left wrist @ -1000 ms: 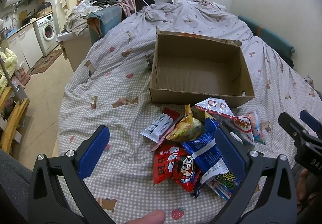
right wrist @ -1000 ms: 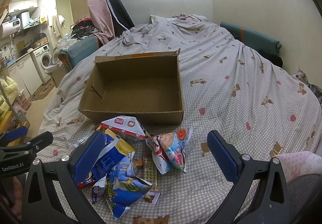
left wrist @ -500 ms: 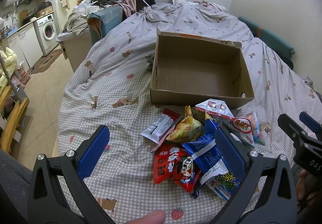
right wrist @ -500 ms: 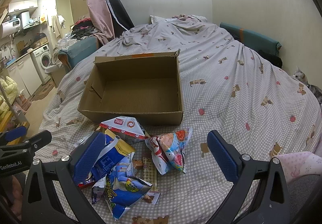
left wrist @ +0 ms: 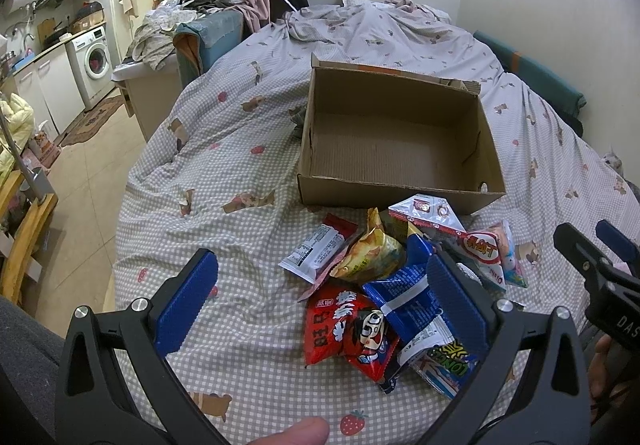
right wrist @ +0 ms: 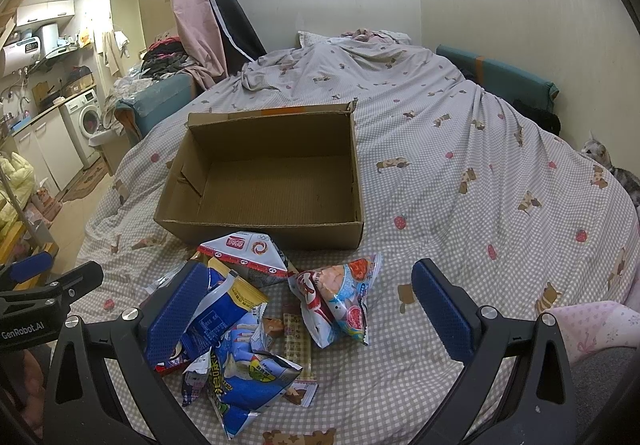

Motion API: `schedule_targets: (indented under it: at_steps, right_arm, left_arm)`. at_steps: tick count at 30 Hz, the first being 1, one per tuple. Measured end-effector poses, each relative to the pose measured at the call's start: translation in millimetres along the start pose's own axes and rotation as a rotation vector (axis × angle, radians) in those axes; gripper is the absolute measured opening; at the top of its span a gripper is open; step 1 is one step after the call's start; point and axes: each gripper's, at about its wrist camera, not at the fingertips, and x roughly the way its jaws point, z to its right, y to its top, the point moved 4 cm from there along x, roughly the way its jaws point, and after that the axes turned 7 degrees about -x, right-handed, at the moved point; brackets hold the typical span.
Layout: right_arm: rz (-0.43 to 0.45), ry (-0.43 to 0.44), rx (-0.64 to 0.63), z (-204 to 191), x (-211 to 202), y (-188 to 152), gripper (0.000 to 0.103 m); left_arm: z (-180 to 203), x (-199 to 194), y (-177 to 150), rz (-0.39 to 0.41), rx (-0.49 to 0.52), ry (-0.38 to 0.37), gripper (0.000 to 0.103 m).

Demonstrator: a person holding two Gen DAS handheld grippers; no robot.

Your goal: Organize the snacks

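Snack packets (left wrist: 384,285) lie heaped on the bedspread (left wrist: 240,173) just before the cardboard box (right wrist: 224,229); one reads "LONG". Left gripper (left wrist: 320,301) and right gripper (right wrist: 308,305), marked "GenRobot.AI" and "DAS", both gape empty.

Looking forward and down from just above the bed (left wrist: 240,173), close over the snack pile (left wrist: 384,285); sharing the pile and cardboard box (right wrist: 264,189).
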Motion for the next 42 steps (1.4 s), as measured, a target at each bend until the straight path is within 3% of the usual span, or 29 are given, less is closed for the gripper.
schedule_targets:
  at_steps: [14, 21, 25, 29, 34, 37, 40, 42]
  right_arm:
    - [-0.007, 0.020, 0.039, 8.9, 0.6, 5.9, 0.103]
    - [-0.108, 0.075, 0.102, 39.0, 18.7, 28.9, 0.103]
    - [-0.246, 0.116, 0.141, 59.9, 45.5, 34.5, 0.103]
    - [-0.374, 0.156, 0.133, 70.6, 76.8, 31.7, 0.103]
    - [-0.465, 0.177, 0.173, 78.2, 110.9, 14.1, 0.103]
    - [-0.494, 0.179, 0.213, 82.9, 122.9, 5.3, 0.103]
    - [-0.496, 0.169, 0.217, 85.2, 127.7, 1.2, 0.103]
    - [-0.489, 0.158, 0.213, 87.1, 127.9, -0.2, 0.103]
  left_arm:
    - [0.8, 1.0, 7.3, -0.033, 0.003, -0.009, 0.103]
    - [-12.1, 14.6, 31.1, -0.109, -0.005, 0.069, 0.103]
    - [-29.2, 35.5, 48.6, -0.183, -0.041, 0.089, 0.103]
    - [-52.6, 72.9, 58.1, -0.325, -0.111, 0.090, 0.103]
    - [-63.7, 127.3, 40.4, -0.523, -0.114, 0.097, 0.103]
    - [-62.5, 158.2, 26.2, -0.582, -0.113, 0.094, 0.102]
    - [-51.1, 183.6, 15.8, -0.640, -0.045, 0.071, 0.080]
    - [-38.4, 197.2, 7.7, -0.667, -0.005, 0.033, 0.075]
